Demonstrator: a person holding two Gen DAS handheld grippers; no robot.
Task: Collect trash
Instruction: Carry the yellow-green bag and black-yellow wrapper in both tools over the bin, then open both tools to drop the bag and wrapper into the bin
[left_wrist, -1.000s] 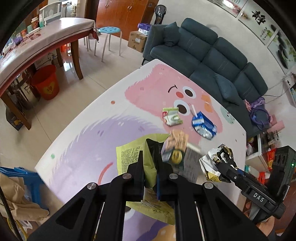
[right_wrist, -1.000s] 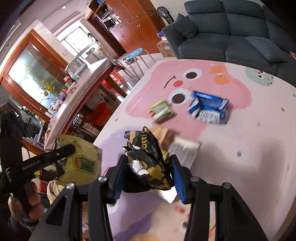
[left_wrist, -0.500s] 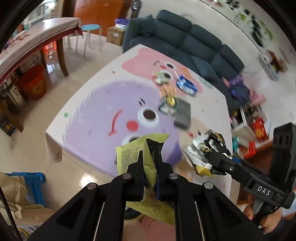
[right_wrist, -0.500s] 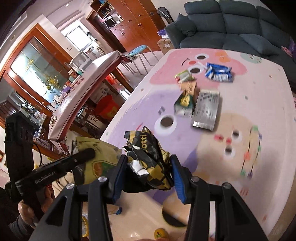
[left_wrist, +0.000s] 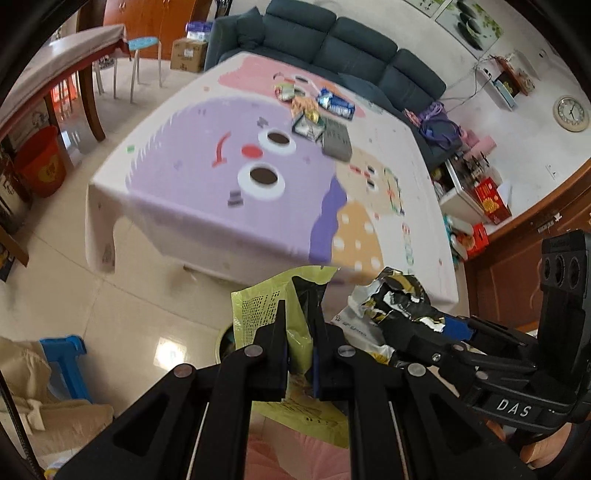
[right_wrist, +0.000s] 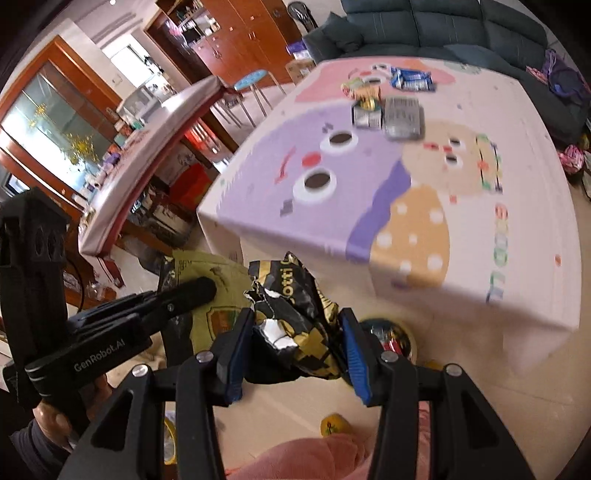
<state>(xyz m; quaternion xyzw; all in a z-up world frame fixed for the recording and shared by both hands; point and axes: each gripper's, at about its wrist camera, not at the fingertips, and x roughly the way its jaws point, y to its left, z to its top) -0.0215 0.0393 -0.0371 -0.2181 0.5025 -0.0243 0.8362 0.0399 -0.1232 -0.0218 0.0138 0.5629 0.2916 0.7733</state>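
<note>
Black left tongs (left_wrist: 299, 332) pinch one flat yellow-green wrapper (left_wrist: 258, 314) tight. The right tongs (right_wrist: 295, 332), partly open, squeeze one crumpled black and gold wrapper (right_wrist: 295, 317). Both wrappers hang over the floor, near a round bin (right_wrist: 391, 336) below. Five more wrappers (left_wrist: 317, 114) lie bunched together far back on the tabletop (left_wrist: 207, 173).
</note>
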